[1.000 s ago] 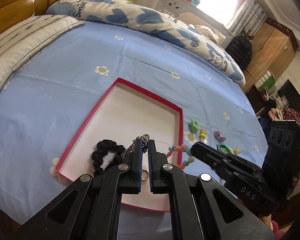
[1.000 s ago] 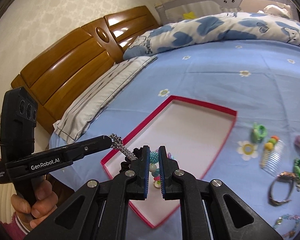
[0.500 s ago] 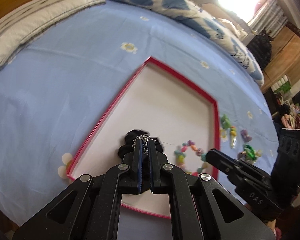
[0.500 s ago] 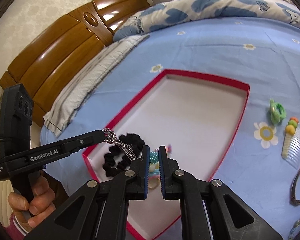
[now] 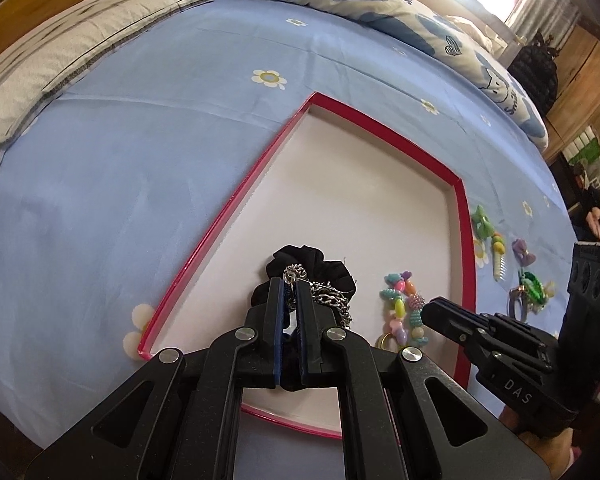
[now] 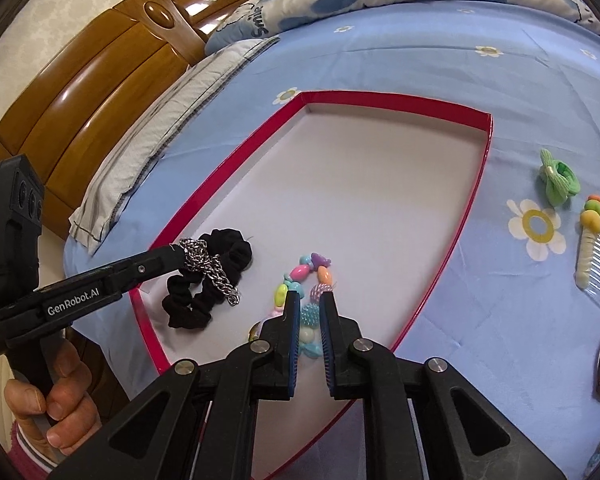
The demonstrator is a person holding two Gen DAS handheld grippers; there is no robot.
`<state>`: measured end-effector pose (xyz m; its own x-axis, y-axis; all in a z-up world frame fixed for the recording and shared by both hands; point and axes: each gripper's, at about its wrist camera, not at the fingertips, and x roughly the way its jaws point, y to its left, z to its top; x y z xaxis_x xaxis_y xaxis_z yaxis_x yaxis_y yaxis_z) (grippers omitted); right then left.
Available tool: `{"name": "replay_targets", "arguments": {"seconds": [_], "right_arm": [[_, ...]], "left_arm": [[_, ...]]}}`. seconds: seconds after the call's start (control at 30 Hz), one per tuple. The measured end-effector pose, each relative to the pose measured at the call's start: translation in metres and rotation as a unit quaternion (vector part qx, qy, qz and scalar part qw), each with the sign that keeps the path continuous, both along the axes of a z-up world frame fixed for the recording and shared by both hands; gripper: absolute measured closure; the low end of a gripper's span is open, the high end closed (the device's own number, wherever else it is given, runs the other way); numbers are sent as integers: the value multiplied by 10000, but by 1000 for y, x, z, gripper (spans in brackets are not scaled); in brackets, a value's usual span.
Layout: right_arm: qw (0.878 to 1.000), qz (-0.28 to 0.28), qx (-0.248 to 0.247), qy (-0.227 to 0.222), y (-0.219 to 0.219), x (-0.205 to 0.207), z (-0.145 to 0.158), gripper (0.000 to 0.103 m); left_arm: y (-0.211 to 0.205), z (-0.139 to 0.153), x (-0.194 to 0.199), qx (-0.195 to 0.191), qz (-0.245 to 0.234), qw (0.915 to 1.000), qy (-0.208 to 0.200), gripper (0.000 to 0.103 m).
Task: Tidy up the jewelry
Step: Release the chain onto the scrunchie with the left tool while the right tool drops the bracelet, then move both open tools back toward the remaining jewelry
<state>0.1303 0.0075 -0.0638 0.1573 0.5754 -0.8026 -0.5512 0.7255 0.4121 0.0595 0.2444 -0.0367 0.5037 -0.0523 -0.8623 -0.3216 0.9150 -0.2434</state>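
A silver link chain is pinched by the closed left gripper above a black fabric scrunchie in the red-rimmed shallow box; the right gripper, just opening, is parted around a pastel plastic bead bracelet.

Red-rimmed tray, white floor, flat on bed. Inside near corner: black scrunchie, silver chain draped across it. Beside these, pastel bead bracelet lying loose. Green scrunchie and comb outside tray.
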Motion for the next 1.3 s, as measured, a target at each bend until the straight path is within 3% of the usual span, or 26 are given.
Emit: {"name": "replay_targets", "arguments": {"seconds": [0.3, 0.4, 0.67, 0.8, 1.3], "right_arm": [[10000, -5, 41, 50, -2, 1, 2, 86], [9999, -37, 86, 53, -4, 1, 5, 75], [9992, -160, 306, -176, -25, -7, 31, 75], [9979, -369, 394, -345, -53, -14, 45, 68], [9842, -1698, 288, -417, -187, -21, 54, 68]], "left_arm": [[-8, 4, 1, 185, -72, 9998, 31, 96], [-10, 8, -1, 187, -76, 9998, 3, 82], [-18, 24, -7, 177, -98, 9997, -148, 60], [-27, 34, -9, 138, -169, 9995, -227, 60], [-113, 44, 5, 29, -1011, 9945, -265, 58]]}}
